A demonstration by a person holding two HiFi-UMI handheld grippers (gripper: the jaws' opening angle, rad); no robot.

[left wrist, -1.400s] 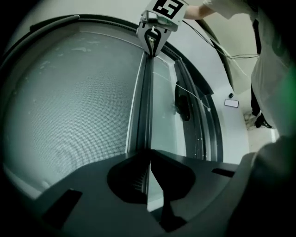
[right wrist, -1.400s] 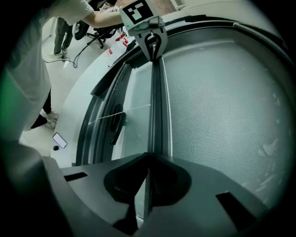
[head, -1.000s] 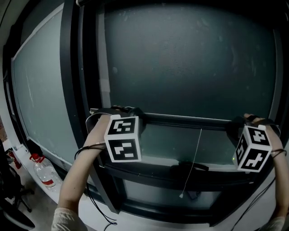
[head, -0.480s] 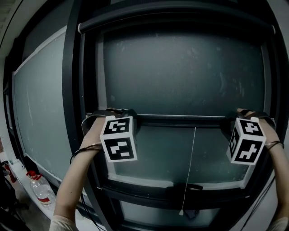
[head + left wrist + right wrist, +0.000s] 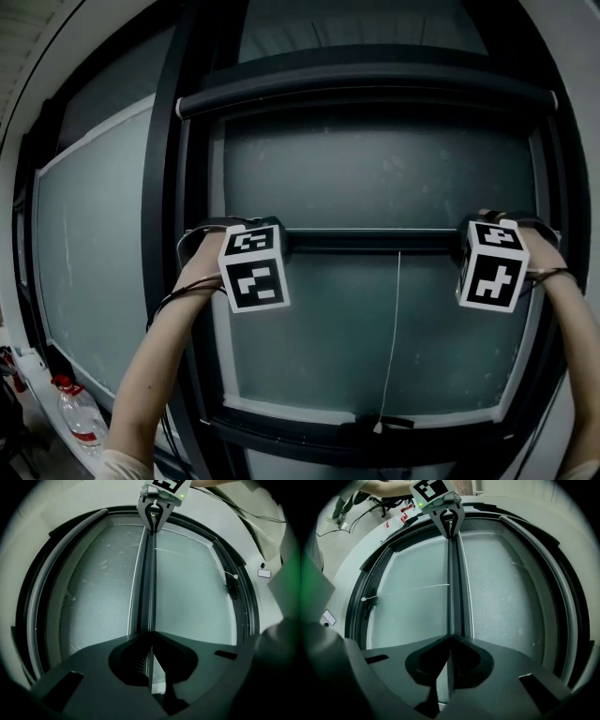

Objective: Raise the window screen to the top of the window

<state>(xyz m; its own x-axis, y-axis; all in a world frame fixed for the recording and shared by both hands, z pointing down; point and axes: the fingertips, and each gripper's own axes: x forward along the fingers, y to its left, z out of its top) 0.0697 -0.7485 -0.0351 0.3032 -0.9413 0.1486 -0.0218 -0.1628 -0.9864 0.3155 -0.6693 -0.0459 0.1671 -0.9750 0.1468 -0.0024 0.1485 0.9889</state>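
You are holding the window screen's bottom bar, crossing the middle of the frame; the jaws of left gripper and right gripper are closed on its ends. It is looking light and stiff, the mesh probably fragile.

Dim room, dark-framed window straight ahead of me.
Wide pale glass pane on my left behind a thick black upright. Pale sill below it holds a plastic bottle with a red cap. Light low, grey-green; pale ceiling strip top left.
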